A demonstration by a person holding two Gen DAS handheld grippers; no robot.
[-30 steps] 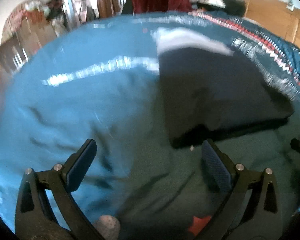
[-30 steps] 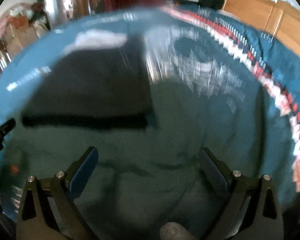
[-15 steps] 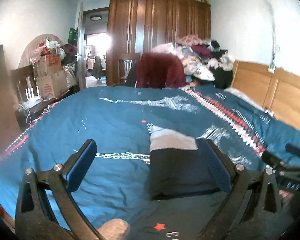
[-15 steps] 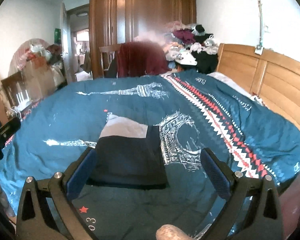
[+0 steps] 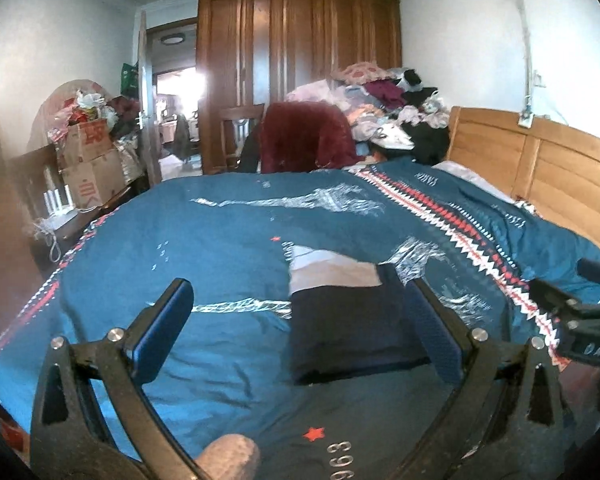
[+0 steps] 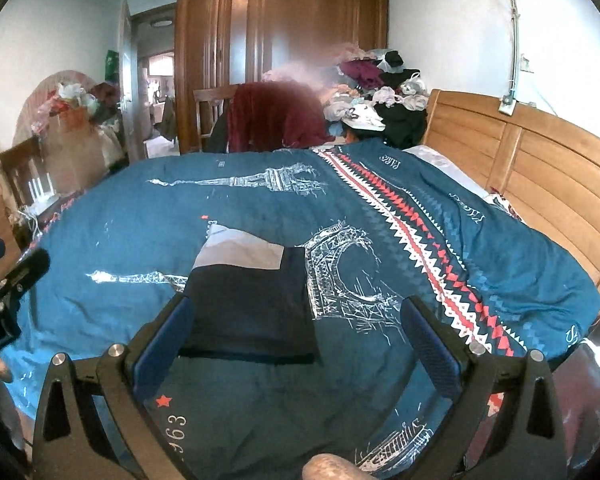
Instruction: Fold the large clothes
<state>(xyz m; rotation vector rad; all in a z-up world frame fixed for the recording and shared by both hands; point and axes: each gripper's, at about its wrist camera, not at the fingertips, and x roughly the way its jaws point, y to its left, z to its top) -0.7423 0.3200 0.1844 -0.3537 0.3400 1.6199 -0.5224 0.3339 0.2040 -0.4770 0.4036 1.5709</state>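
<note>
Right now your left gripper point(image 5: 296, 336) sits low in the left wrist view with its blue-padded fingers point(image 5: 160, 332) spread wide and nothing between them, raised above the bed. Your right gripper point(image 6: 296, 344) looks the same in the right wrist view: jaws spread apart, holding nothing. The folded garment point(image 5: 348, 320) lies flat on the blue quilt point(image 5: 220, 248), a dark navy rectangle with a pale grey-white band at its far end; in the left wrist view it sits centre-right of the frame, just ahead of the right-hand finger. In the right wrist view the same folded garment point(image 6: 252, 300) lies at mid-frame, its near edge just beyond the left-hand finger, beside the white arch print on the quilt point(image 6: 500, 256). At the far end of the bed a dark red cloth point(image 5: 304, 140) hangs over a chair, and a heap of clothes point(image 5: 388, 108) sits to its right, in front of the wooden wardrobe point(image 5: 300, 64). A wooden headboard point(image 6: 540, 176) runs along the right side of the frame.
</note>
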